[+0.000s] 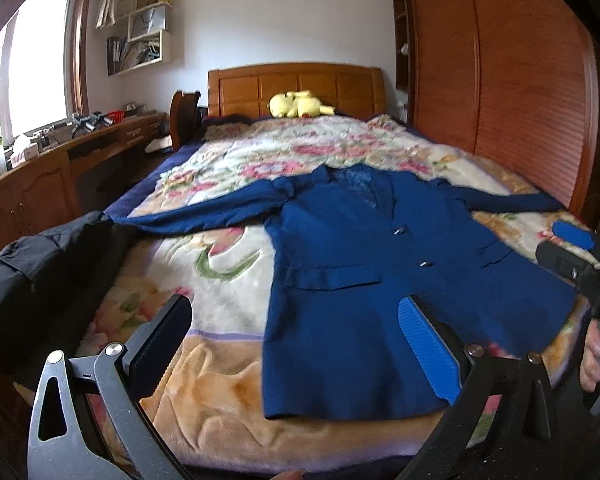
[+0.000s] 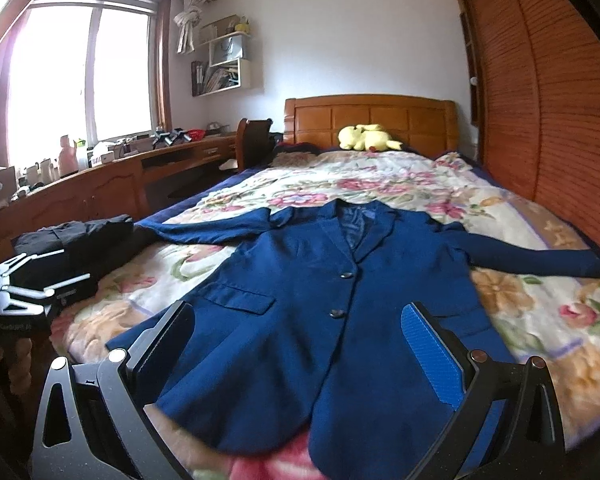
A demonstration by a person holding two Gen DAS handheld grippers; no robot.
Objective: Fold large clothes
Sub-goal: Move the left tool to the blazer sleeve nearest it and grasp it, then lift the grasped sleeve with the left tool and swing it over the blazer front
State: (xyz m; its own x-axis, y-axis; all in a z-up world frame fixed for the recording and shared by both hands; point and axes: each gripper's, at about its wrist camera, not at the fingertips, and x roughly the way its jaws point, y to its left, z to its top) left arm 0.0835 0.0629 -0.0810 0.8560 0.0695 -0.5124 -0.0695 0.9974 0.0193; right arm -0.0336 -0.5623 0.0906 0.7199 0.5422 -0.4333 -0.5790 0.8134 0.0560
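Blue suit jacket (image 2: 340, 320) flat on floral blanket (image 1: 228, 280), soft, floppy, likely heavy. Grab at sleeve ends. Left gripper (image 1: 296, 344), right gripper (image 2: 300, 354) wide open, holding nothing.

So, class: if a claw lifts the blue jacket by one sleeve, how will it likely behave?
The blue jacket would probably droop and trail, since it lies limp on the floral blanket. Its spread sleeves likely dangle. The plush blanket may drag against it.
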